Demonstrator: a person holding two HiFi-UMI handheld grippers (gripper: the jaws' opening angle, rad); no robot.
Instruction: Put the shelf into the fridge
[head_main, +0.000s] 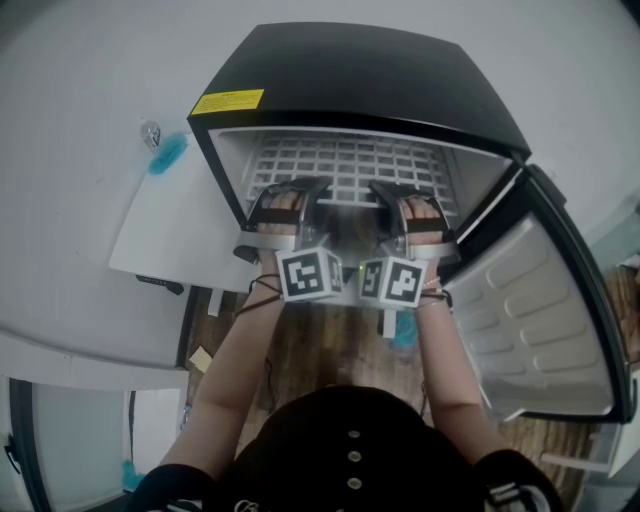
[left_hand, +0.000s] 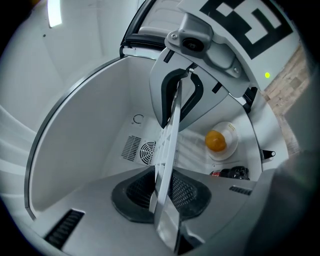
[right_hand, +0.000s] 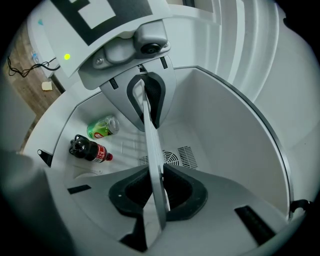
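Observation:
A white grid shelf (head_main: 345, 165) lies flat inside the open black mini fridge (head_main: 360, 75), most of it in the cavity. My left gripper (head_main: 288, 207) is shut on the shelf's front edge at the left. My right gripper (head_main: 405, 208) is shut on the same edge at the right. In the left gripper view the shelf (left_hand: 167, 150) shows edge-on, pinched between the dark pads (left_hand: 135, 197), with the other gripper (left_hand: 200, 60) across from it. The right gripper view shows the shelf (right_hand: 152, 150) clamped the same way between its pads (right_hand: 185, 195).
The fridge door (head_main: 545, 320) hangs open at the right. On the fridge floor lie an orange in a clear cup (left_hand: 219, 141), a dark cola bottle (right_hand: 90, 149) and a green bottle (right_hand: 102, 127). A white table (head_main: 175, 230) stands to the left. Wooden floor (head_main: 310, 350) lies below.

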